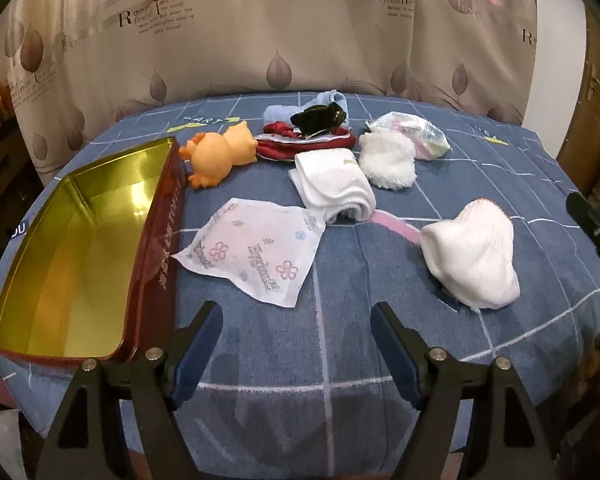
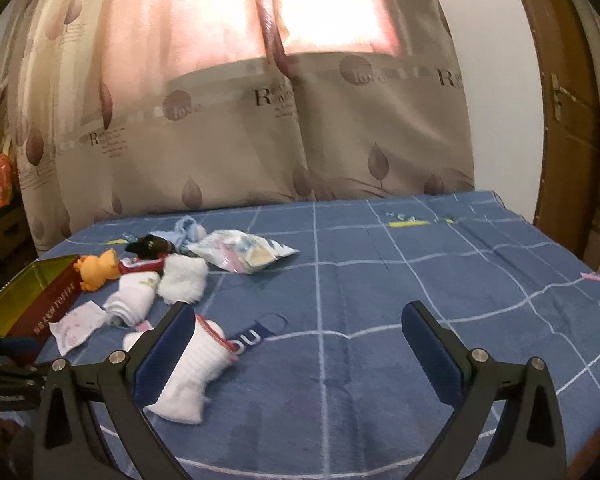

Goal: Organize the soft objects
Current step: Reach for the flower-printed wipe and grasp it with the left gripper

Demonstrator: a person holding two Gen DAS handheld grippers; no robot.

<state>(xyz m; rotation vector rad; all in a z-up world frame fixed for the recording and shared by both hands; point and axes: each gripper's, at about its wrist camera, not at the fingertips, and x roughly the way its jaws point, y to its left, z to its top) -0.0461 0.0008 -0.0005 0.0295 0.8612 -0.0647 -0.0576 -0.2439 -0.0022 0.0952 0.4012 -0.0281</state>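
My left claw (image 1: 297, 312) hangs wide open over the blue checked cloth (image 1: 380, 320) of the table, holding nothing. My right claw (image 2: 298, 322) is spread just as wide and is also empty.

Just ahead of the left claw, slightly left, lies a flat white packet (image 1: 248, 256) printed with pink flowers. Left of the left claw stands the open tin (image 1: 80, 240), red outside and gold inside, with nothing in it that I can see. One corner of the packet lies close against the tin's red wall.

Ahead and to the right of the left claw sits a bunched white sock (image 1: 472, 256). In the right wrist view the same sock (image 2: 192, 368) lies just beside my right claw's left finger, partly behind it; whether they touch I cannot tell.

Farther ahead of the left claw lies a folded white sock (image 1: 332, 188), with a fluffy white piece (image 1: 388, 160) just right of it. Beyond these, a red cloth (image 1: 304, 144) carries a black clip (image 1: 320, 118), with a light blue cloth (image 1: 300, 108) behind. An orange toy (image 1: 220, 152) lies on its side left of the red cloth, near the tin's far corner. A crinkled pastel packet (image 1: 416, 132) lies farthest right in that cluster.

A curtain (image 1: 260, 40) hangs behind the table.
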